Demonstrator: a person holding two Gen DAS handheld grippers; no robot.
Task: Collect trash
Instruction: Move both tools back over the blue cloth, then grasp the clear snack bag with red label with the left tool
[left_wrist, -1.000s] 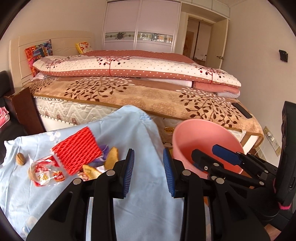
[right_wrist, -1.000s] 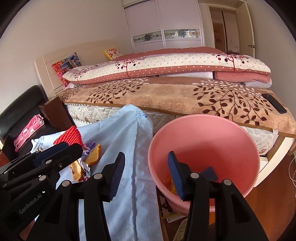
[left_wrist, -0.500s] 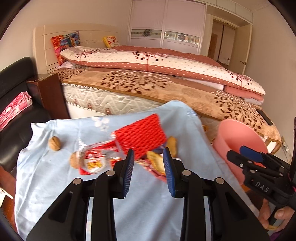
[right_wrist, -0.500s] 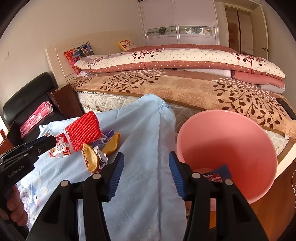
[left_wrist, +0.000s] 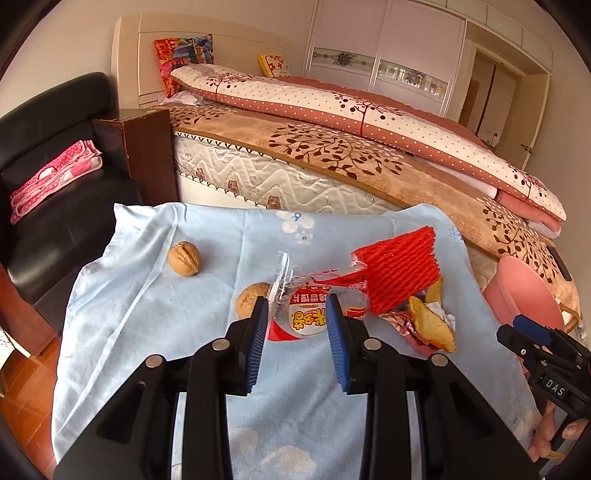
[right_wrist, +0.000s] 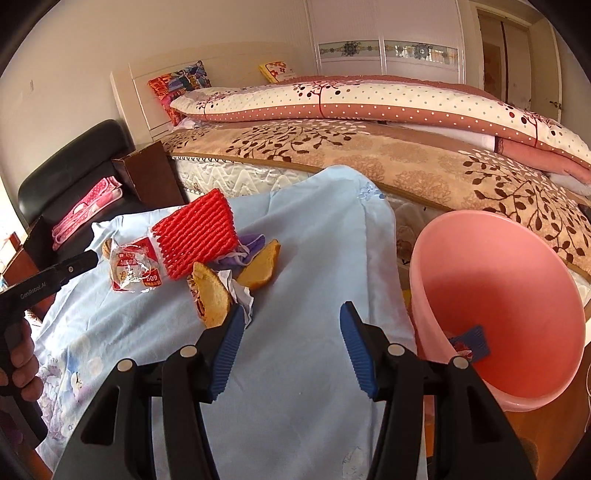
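My left gripper (left_wrist: 296, 316) hangs over the light blue cloth (left_wrist: 147, 314) on the counter, its fingers (left_wrist: 258, 325) apart with nothing pressed between them; past the tips lies the snack wrapper (left_wrist: 314, 314), flat, its printed round label facing up and its long side running across my view, from the walnut (left_wrist: 247, 301) at its left end to the red foam net (left_wrist: 400, 271) overlapping its right end. That net is tilted, one edge lifted, its ribs running toward the far right. A second walnut (left_wrist: 184, 257) sits well apart to the left. Just right of the net lie two yellowish peel pieces (left_wrist: 430, 323) on crumpled paper and foil.

My right gripper (right_wrist: 291, 325) has just been opening; its fingers (right_wrist: 231, 341) stand wide with only bare cloth between them. The nearer peel (right_wrist: 210, 299) lies just beyond my left fingertip, its long axis pointing away from me. The pink bin (right_wrist: 498, 295) stands beside the counter on the right, tipped toward me, with some scraps at its bottom. The bed (right_wrist: 369, 155) runs behind.
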